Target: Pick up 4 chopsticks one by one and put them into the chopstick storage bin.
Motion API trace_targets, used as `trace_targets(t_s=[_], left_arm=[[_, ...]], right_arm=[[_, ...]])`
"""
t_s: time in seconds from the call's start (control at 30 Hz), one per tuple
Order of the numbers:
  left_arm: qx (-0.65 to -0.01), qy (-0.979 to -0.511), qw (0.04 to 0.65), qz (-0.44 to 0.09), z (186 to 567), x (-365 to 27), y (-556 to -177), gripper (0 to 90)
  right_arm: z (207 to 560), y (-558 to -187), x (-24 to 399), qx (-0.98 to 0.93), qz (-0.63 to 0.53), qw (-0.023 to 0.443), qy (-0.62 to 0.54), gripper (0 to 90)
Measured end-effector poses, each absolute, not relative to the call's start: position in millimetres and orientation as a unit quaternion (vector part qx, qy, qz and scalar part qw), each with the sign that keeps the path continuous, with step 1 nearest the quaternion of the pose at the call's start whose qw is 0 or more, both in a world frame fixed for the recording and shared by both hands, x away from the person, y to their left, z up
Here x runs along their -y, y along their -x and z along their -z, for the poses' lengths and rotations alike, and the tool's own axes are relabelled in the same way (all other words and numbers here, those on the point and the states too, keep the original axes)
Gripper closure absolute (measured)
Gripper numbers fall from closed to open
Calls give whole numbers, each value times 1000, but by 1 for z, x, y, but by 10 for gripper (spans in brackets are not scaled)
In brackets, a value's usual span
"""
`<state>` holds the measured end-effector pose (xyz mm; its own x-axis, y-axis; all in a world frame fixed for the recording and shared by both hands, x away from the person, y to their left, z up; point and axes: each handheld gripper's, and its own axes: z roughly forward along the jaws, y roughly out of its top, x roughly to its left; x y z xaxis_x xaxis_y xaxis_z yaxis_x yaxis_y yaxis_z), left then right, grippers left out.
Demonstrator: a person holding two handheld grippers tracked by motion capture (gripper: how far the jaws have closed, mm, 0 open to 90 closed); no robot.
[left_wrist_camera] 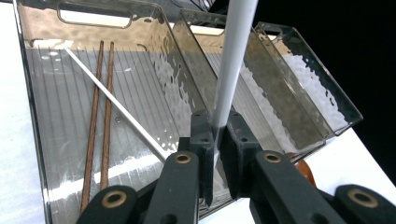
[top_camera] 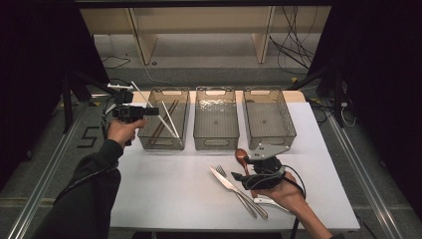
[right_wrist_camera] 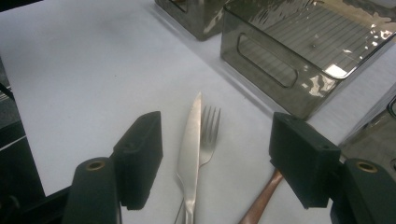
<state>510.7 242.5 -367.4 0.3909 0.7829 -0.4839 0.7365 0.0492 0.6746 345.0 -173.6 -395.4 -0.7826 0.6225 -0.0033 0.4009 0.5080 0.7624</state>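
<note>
Sorting step was underway: left gripper (left_wrist_camera: 215,154) had its jaws pinched on a white chopstick (left_wrist_camera: 232,60), thin and smooth, over the leftmost bin (top_camera: 182,119) holding 2 brown chopsticks (left_wrist_camera: 100,116) and 1 white. Next it probably needed lowering in and letting go. Right gripper (right_wrist_camera: 217,158) sat wide over knife (right_wrist_camera: 190,149) and fork (right_wrist_camera: 208,133).

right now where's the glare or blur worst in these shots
High view: dim, dark surround, white table lit. Left gripper view: glare on the left bin wall, white chopstick soft up close. Right gripper view: reflections on the bin floor, knife sharp.
</note>
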Motion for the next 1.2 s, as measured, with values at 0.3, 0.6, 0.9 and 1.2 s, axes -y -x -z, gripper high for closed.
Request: trace_targets(t_s=[0.3, 0.6, 0.9, 1.2], left_arm=[[-555, -699, 450, -15, 374, -236, -519, 824], [-558, -706, 436, -3, 379, -232, -525, 823], [-565, -704, 430, -1, 387, -233, -526, 822], [-569, -706, 421, -1, 389, -229, -529, 809]], right_arm=[[396, -345, 173, -858, -395, 138, -297, 356], [396, -345, 173, -858, -394, 141, -297, 357], [395, -345, 173, -859, -394, 141, -297, 356], [395, -346, 173, -859, -394, 141, -296, 357]])
